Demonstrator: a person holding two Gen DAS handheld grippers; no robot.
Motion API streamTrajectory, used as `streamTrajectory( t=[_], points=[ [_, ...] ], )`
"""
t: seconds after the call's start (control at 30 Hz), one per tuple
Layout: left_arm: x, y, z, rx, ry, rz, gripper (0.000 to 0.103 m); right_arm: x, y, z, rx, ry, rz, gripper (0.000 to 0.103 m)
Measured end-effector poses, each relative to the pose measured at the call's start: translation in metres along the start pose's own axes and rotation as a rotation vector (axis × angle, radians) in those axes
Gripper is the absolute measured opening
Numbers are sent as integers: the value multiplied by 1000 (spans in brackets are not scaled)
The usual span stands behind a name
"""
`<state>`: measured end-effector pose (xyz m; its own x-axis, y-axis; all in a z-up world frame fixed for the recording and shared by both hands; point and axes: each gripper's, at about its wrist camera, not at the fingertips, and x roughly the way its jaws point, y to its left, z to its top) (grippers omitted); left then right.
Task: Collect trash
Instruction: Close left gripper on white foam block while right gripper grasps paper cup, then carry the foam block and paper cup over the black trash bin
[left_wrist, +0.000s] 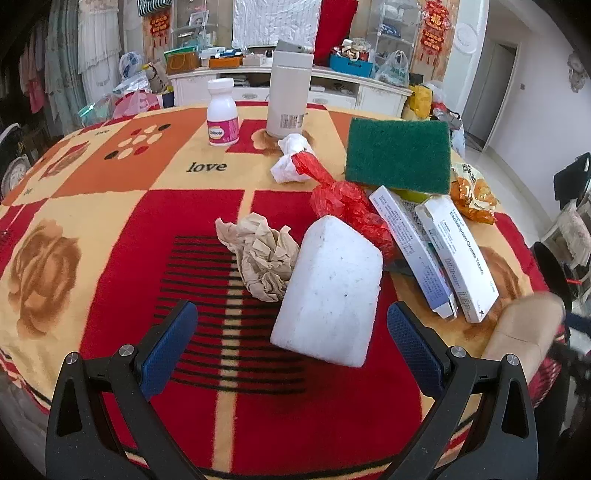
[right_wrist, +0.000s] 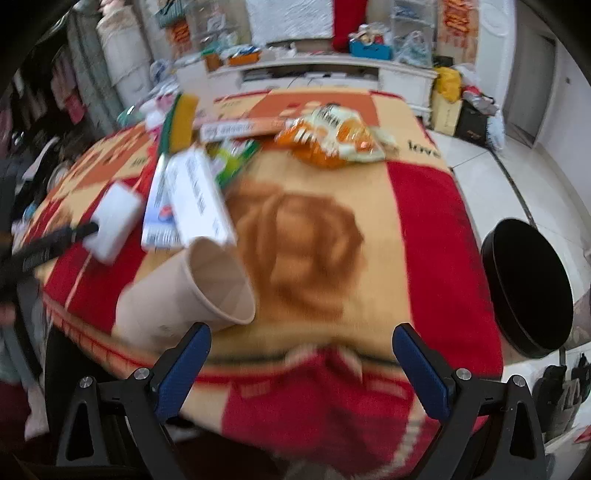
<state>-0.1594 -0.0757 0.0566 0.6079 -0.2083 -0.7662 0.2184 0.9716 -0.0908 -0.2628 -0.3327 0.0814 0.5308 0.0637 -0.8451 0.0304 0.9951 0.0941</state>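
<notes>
Clearly, the collecting has hardly started, as I judge it: nearly all the trash lies on the worktop (left_wrist: 110, 206), which is covered with a red and yellow blanket. In the left wrist view I see a white foam block (left_wrist: 330, 295), a crumpled brown paper (left_wrist: 260, 254) just beside it, a red plastic bag (left_wrist: 343, 203), a white tissue (left_wrist: 291, 158), two medicine boxes (left_wrist: 436, 254) and an orange snack wrapper (left_wrist: 471, 195). A paper cup (right_wrist: 192, 291) lies on its side near the worktop's edge. The green sponge (left_wrist: 399, 155), the pill bottle (left_wrist: 222, 114) and the white flask (left_wrist: 290, 92) are probably not trash.

The left gripper (left_wrist: 291, 343) has its fingers released and wide apart, with the foam block reaching in between them but not touched. The right gripper (right_wrist: 301, 362) is likewise spread and holds nothing; the cup is just beside its left finger. A black bin (right_wrist: 528, 288) stands on the floor to the right, and I cannot tell if anything is inside.
</notes>
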Motion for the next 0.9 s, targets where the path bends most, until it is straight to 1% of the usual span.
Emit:
streamTrajectory(
  t=[0.1, 0.2, 0.23, 0.27, 0.3, 0.33, 0.37, 0.4, 0.43, 0.53, 0.6, 0.67, 0.7, 0.73, 0.77, 0.83, 0.9],
  points=[
    [5, -1, 2, -6, 17, -21, 102, 7, 8, 12, 12, 0, 41, 98],
    [11, -3, 2, -8, 38, -55, 102, 9, 16, 9, 2, 16, 80, 98],
    [13, -4, 1, -9, 47, -70, 96, 9, 18, 7, 6, 24, 99, 98],
    [16, -5, 1, -8, 61, -88, 87, 8, 18, 4, 20, 32, 134, 98],
    [20, -8, 0, -4, 81, -100, 83, 9, 18, 3, 38, 38, 163, 98],
    [22, -9, 0, -1, 93, -107, 75, 9, 18, 1, 61, 44, 192, 98],
    [26, -11, -1, 0, 108, -119, 63, 11, 18, 1, 82, 50, 218, 98],
    [29, -12, -2, 1, 119, -121, 60, 15, 18, 1, 111, 63, 255, 98],
    [31, -14, -2, 2, 121, -118, 60, 18, 19, 1, 130, 71, 277, 98],
    [28, -17, -3, 9, 99, -116, 58, 31, 22, 6, 238, 82, 381, 98],
    [24, -17, -3, 3, 93, -136, 58, 40, 24, 10, 301, 87, 409, 98],
    [18, -18, -3, 8, 81, -140, 57, 49, 29, 16, 322, 78, 435, 98],
    [15, -19, -2, 11, 76, -141, 57, 50, 29, 19, 324, 76, 439, 95],
    [11, -19, -2, 14, 70, -143, 57, 55, 32, 21, 327, 76, 433, 83],
    [7, -19, -2, 13, 63, -148, 57, 56, 33, 22, 329, 81, 438, 80],
    [-1, -20, -1, 9, 53, -160, 57, 53, 34, 23, 317, 69, 464, 79],
    [-10, -22, 1, 10, 42, -180, 57, 44, 36, 25, 275, 42, 445, 77]
  ],
)
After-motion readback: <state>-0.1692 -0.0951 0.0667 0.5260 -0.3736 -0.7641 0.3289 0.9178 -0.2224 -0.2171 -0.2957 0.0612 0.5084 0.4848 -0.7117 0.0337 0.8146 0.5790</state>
